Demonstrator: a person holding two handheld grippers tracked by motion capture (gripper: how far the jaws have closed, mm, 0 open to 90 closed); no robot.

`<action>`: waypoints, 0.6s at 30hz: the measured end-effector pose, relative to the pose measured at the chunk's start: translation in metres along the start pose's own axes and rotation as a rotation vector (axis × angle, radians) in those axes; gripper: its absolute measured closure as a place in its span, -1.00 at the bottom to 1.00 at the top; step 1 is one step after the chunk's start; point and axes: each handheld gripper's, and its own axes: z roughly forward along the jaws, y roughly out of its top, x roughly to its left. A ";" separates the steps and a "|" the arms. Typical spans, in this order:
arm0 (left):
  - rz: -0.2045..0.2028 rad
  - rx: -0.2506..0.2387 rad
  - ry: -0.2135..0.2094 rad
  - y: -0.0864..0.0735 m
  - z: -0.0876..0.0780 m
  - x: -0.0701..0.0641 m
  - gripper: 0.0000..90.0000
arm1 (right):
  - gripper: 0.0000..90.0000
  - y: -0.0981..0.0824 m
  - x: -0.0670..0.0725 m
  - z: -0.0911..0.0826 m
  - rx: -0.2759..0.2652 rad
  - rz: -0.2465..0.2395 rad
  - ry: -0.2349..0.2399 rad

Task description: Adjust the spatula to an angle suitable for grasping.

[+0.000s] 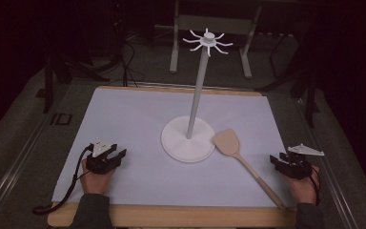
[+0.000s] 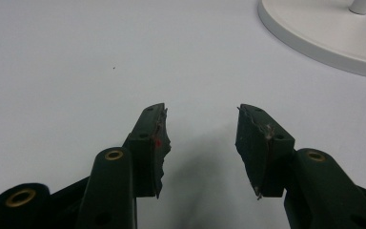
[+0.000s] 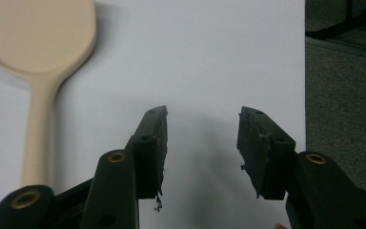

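Wooden spatula (image 1: 231, 143) flat beside white stand (image 1: 188, 139)

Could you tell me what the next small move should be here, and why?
Probably slide the right gripper left toward the wooden spatula's handle: its jaws are open and empty, the handle lies just beside them, and the hook stand is bare.

Looks like a lab or test room, not anybody's home. The table (image 1: 171, 215) is a wooden board with a plain white sheet (image 1: 138, 119) over it, set on a grey carpet (image 1: 24, 143) with metal rails running alongside. Behind it there's a metal frame (image 1: 209, 28) on legs, dark stands and loose cables (image 1: 128, 67) on the floor, and the rest of the room is dark. The person's hand-held grippers with cameras on them fit a recording rig too.
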 end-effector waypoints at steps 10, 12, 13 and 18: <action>0.000 0.000 -0.001 0.000 0.000 0.000 0.19 | 0.32 0.008 0.012 -0.010 0.054 -0.058 0.056; -0.001 0.000 -0.001 0.000 0.000 0.000 0.19 | 0.33 0.009 0.015 -0.011 0.071 -0.069 0.062; -0.001 0.000 -0.001 0.000 0.000 0.000 0.18 | 0.33 0.009 0.015 -0.011 0.071 -0.069 0.062; -0.002 0.001 0.000 0.000 0.000 0.000 0.18 | 0.34 0.012 0.025 -0.011 0.114 -0.105 0.081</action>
